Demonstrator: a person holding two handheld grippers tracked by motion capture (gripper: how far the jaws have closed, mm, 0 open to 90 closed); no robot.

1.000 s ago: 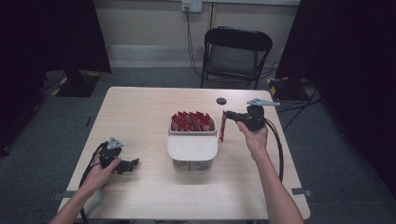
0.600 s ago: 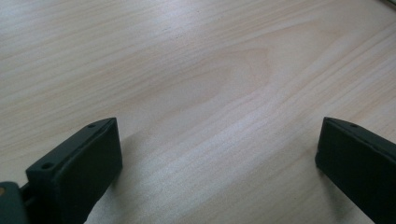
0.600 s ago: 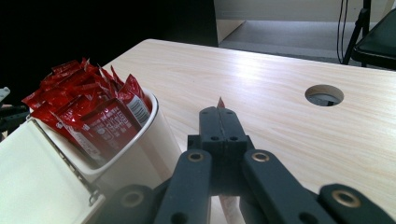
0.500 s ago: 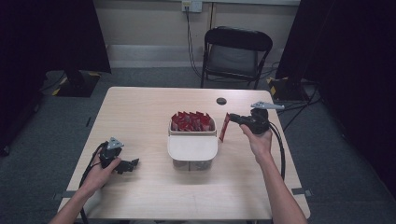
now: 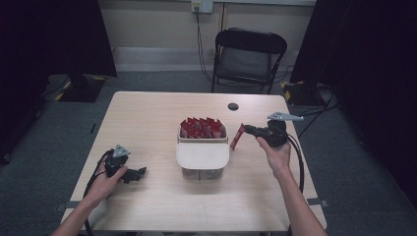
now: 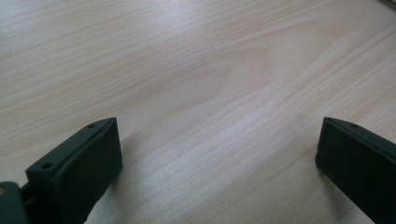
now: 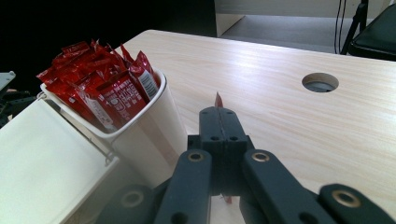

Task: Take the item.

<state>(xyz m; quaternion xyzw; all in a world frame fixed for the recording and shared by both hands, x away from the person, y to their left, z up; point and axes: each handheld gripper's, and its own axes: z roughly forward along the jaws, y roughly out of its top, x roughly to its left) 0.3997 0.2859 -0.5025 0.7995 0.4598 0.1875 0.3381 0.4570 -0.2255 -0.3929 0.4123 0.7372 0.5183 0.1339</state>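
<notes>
Right gripper [image 5: 244, 130] clamps a red packet [image 5: 238, 136] beside the white tub [image 5: 202, 140]. Left gripper [image 6: 215, 154], seen close, gapes over bare table [image 6: 196, 70].

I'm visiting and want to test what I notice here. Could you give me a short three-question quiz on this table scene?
1. True or false: the right gripper is shut on a red packet.
2. Where are most of the red packets? A) scattered on the table B) standing in the white container C) on the chair
3. Fill in: the left gripper has its jaws ____, with bare wood between them.

Key: 1 true; 2 B; 3 open.
</notes>
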